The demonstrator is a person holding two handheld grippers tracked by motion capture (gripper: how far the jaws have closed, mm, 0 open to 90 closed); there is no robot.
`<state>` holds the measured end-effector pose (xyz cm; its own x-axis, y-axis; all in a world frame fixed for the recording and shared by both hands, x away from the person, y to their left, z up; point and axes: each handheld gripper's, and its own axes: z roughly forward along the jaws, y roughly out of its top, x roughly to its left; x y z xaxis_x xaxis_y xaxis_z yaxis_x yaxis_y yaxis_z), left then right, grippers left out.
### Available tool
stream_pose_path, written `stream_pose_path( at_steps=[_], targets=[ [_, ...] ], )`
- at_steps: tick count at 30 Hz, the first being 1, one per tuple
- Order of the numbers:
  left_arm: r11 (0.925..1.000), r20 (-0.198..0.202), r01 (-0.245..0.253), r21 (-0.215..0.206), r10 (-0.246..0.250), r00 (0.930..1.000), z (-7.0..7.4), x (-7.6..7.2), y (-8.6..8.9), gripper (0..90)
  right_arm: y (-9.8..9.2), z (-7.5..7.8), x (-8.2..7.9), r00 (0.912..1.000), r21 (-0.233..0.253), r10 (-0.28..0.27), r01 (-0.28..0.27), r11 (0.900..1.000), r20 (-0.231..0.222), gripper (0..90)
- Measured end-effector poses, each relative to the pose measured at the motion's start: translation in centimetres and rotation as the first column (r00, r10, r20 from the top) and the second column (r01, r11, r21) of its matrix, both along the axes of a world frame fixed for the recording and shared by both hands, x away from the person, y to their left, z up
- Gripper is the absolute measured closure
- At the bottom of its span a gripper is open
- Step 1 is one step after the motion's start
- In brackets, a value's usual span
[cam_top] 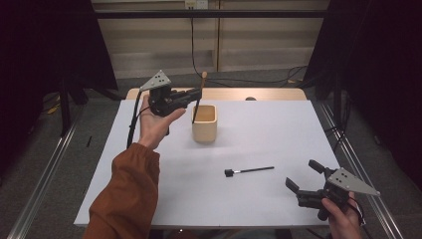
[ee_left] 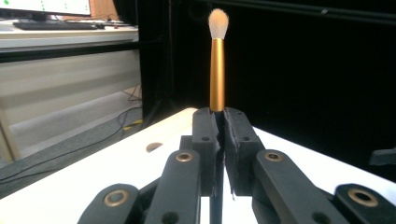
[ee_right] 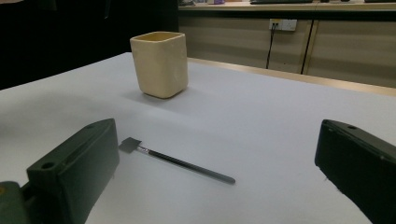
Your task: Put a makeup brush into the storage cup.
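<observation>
Writing that can be read is nowhere on these things: the cup, the two brushes and your grippers carry no label you could make out.

Count them: one cream cup (cam_top: 204,123), square with rounded corners, standing upright on the white table (cam_top: 278,129) just above the middle of the high view; two brushes; two grippers.

Your left gripper (cam_top: 195,94) sits in the upper left of the high view, raised off the table, jaws pointing right toward the cup. Your palm is turned up under it and the rust-coloured sleeve (cam_top: 130,194) runs down to the bottom edge. Its jaws are pressed together on the makeup brush (ee_left: 216,70). In the left gripper view the brush stands straight up from between the jaws, gold handle topped by a pale tuft. In the high view its dark lower end slants down into the cup's mouth; whether it touches the bottom you cannot tell.

Your right gripper (cam_top: 304,176) is at the lower right of the high view, low near the table's front edge, jaws pointing up and left. They stand wide apart with nothing between them.

The second brush, a thin black brush (cam_top: 249,171) with a small flat square head, lies flat on the table in the lower middle of the high view, between the cup and your right gripper, touching neither. In the right gripper view it lies just beyond the spread jaws, head toward the left jaw.
</observation>
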<state>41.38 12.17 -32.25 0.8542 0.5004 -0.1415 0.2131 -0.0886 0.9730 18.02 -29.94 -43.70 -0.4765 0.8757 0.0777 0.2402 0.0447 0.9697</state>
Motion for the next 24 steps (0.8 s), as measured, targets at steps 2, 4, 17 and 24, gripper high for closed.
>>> stream_pose_path(
  at_steps=[2, 4, 17, 24],
  targets=[
    [0.9999, -0.001, -0.009, -0.012, 0.009, 1.0, 0.0, 0.4, 0.0, 84.1, 0.0, 0.0, 0.0, 1.0, -0.002, 0.0, 0.0, 1.0, 0.001, 0.0],
    [0.9997, -0.004, -0.017, -0.02, 0.017, 0.9998, 0.1, 0.8, 0.0, 84.1, 0.0, 0.0, 0.0, 1.0, -0.005, 0.002, -0.002, 1.0, 0.003, 0.0],
    [0.9995, 0.024, -0.011, -0.03, 0.012, 0.9996, 2.0, 2.6, -2.2, 84.1, 0.0, 0.0, 0.0, 1.0, -0.003, 0.005, -0.005, 1.0, -0.002, 0.0],
    [0.9997, 0.023, -0.014, -0.019, 0.015, 0.9996, 1.4, 3.5, -3.2, 84.1, 0.0, 0.0, 0.0, 1.0, 0.0, 0.004, -0.004, 1.0, -0.006, 0.0]
  ],
)
